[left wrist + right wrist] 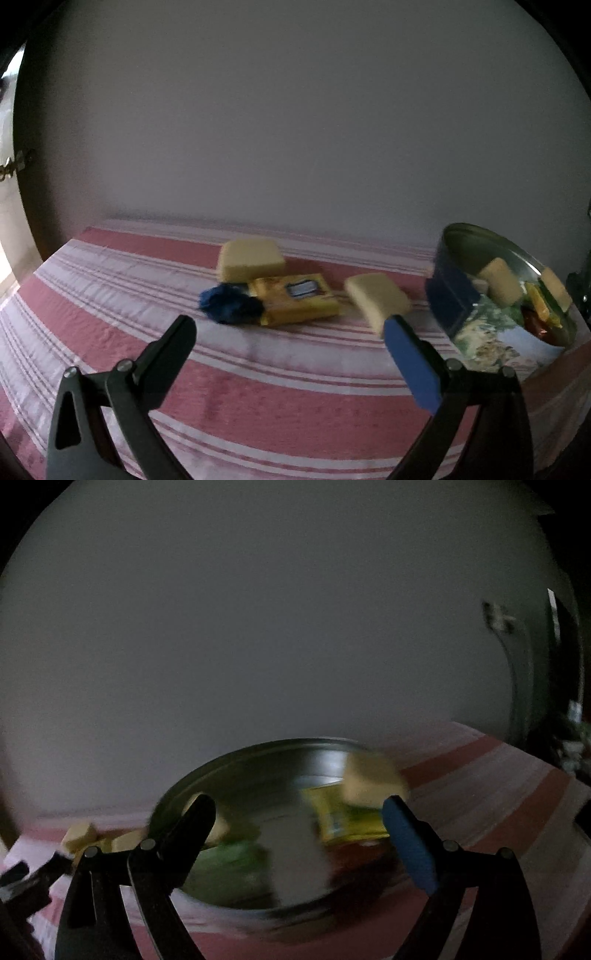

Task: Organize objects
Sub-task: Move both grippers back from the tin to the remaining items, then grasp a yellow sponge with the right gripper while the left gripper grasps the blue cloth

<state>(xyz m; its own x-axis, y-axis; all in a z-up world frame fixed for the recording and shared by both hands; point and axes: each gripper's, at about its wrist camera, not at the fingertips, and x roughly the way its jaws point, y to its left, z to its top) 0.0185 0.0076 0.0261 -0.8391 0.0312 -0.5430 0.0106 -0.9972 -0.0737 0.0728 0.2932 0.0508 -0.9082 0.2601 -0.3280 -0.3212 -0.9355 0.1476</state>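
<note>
In the left wrist view my left gripper [291,326] is open and empty above the striped cloth [258,398]. Ahead of it lie a yellow sponge [251,258], a yellow packet [295,299], a blue scrubber [229,304] and a second yellow sponge [376,299] close to my right finger. A round tin [458,302] at the right holds sponges and wrappers. In the right wrist view my right gripper [299,808] is open over the tin [236,764]; a blurred yellow sponge [369,775] and a yellow packet [343,819] are inside it.
A plain wall stands behind the table. The cloth's left edge drops off near a dark door frame [26,206]. In the right wrist view two sponges [79,836] lie left of the tin, and dark clutter [569,738] sits at the far right.
</note>
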